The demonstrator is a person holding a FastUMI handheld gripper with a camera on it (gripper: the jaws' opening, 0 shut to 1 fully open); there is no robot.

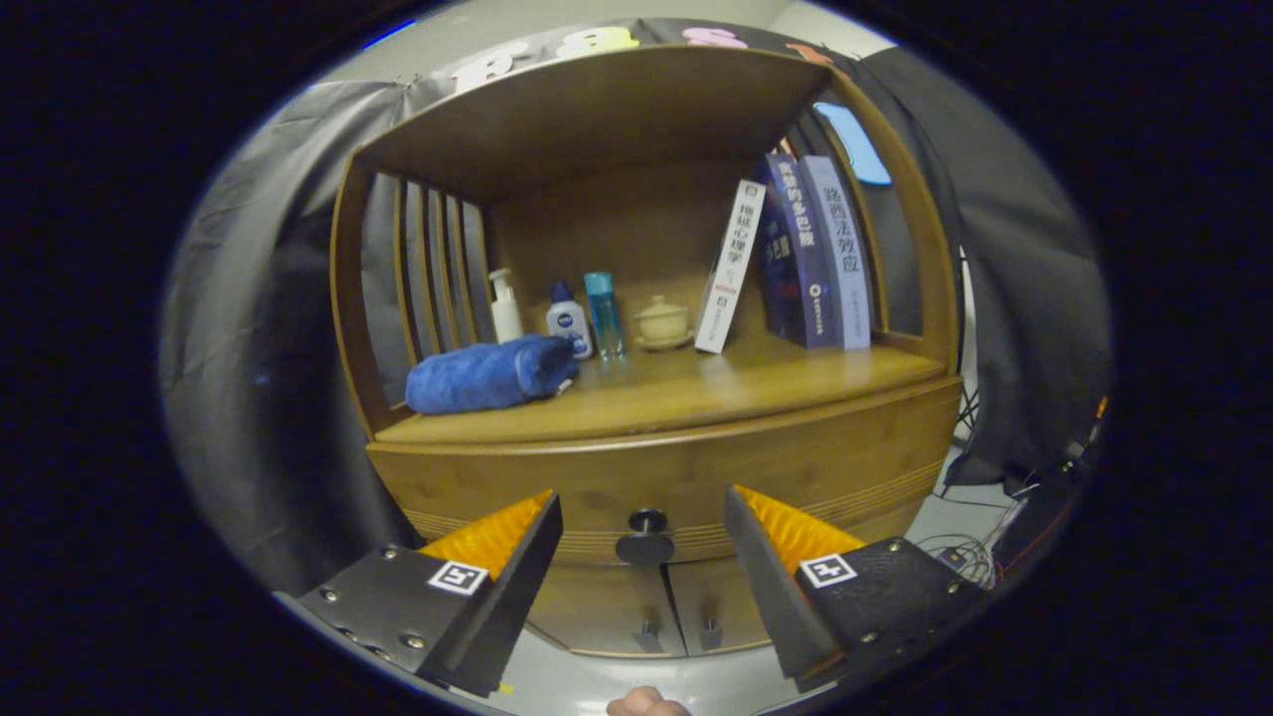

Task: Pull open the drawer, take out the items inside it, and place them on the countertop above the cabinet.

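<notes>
A wooden cabinet stands ahead of me. Its drawer [686, 477] is closed, with a dark round knob [645, 538] at the middle of its front. My gripper [643, 512] is open, and the knob sits between the two fingertips, a little beyond them; neither finger touches it. Above the drawer lies the countertop [716, 383], a wooden shelf surface. The drawer's contents are hidden.
On the countertop lie a rolled blue towel [489, 374], a pump bottle [505, 306], a small white bottle [569, 320], a blue tube [603, 313], a lidded cup [662, 321] and three books [796, 254]. Two lower doors [676, 612] sit under the drawer. Cables [970, 552] lie at the right.
</notes>
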